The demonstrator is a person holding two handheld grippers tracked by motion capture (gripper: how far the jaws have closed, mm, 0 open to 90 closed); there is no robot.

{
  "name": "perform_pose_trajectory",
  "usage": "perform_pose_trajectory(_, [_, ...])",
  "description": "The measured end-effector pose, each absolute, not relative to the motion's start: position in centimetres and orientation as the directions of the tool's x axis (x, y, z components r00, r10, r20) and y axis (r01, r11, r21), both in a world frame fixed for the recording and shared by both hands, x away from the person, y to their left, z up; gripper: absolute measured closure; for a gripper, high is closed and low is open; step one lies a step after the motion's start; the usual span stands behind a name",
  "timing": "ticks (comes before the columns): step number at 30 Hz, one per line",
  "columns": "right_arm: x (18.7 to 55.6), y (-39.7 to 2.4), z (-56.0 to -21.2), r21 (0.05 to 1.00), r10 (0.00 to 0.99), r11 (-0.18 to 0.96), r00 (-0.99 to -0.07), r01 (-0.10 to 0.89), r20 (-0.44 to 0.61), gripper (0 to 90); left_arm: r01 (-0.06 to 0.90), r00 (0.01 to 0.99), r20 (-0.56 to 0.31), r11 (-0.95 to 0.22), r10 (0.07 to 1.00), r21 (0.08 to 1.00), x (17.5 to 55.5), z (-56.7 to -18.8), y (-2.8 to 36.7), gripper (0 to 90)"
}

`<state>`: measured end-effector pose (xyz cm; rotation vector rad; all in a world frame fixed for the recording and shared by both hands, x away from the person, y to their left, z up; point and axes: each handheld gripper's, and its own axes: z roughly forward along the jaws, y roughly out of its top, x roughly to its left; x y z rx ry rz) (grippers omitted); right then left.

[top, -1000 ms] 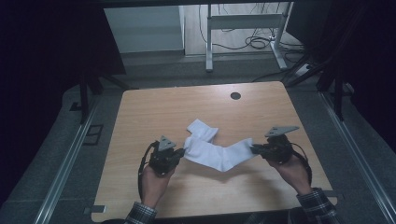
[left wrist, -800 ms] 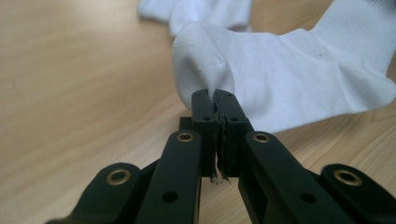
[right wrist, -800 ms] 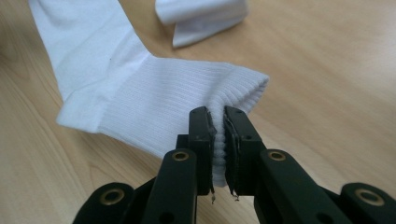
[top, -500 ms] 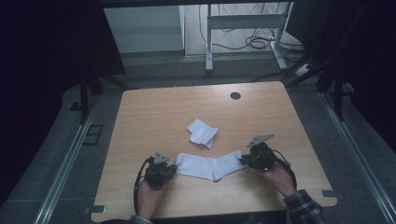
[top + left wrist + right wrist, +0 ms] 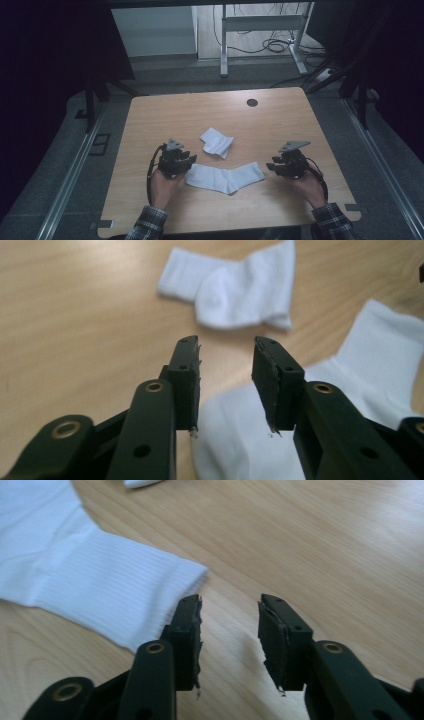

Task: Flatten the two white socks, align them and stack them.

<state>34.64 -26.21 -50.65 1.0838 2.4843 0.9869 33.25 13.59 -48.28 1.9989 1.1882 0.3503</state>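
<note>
Nearest, left gripper point(image 5: 191, 161): fingers point(image 5: 186, 380) part open, having just been opening, nothing between them; toe end of flat white sock point(image 5: 225, 177) lies just beyond. Right gripper point(image 5: 270, 166): fingers point(image 5: 188, 635) likewise part open, just been opening, empty, just beside the sock's ribbed cuff. Sock lies stretched flat between both grippers on the wooden surface point(image 5: 150, 115). Farther: folded white sock point(image 5: 216, 142), apart from the first. Far edge: round dark hole point(image 5: 252, 102). Beyond: grey floor, desk legs, cables point(image 5: 272, 46). No legible writing.
</note>
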Motion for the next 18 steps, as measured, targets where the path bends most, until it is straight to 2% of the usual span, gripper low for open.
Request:
perform_pose_trajectory(9, [35.0, -27.9, -51.6, 0.671, 0.739, 0.496, -0.674, 0.551, 0.007, 47.3, 0.610, 0.564, -0.068, -0.359, 0.823, 0.707, 37.9, -48.2, 10.0, 60.4])
perform_pose_trajectory(15, [34.8, -29.2, -52.0, 0.668, 0.749, 0.489, -0.662, 0.560, 0.006, 46.0, 0.611, 0.579, -0.038, -0.403, 0.815, 0.682, 40.0, -49.3, 8.2, 73.7])
perform_pose_trajectory(18, [34.7, -29.6, -52.3, 0.664, 0.750, 0.488, -0.662, 0.566, 0.013, 45.4, 0.623, 0.566, -0.037, -0.398, 0.823, 0.674, 40.8, -50.0, 7.7, 75.3])
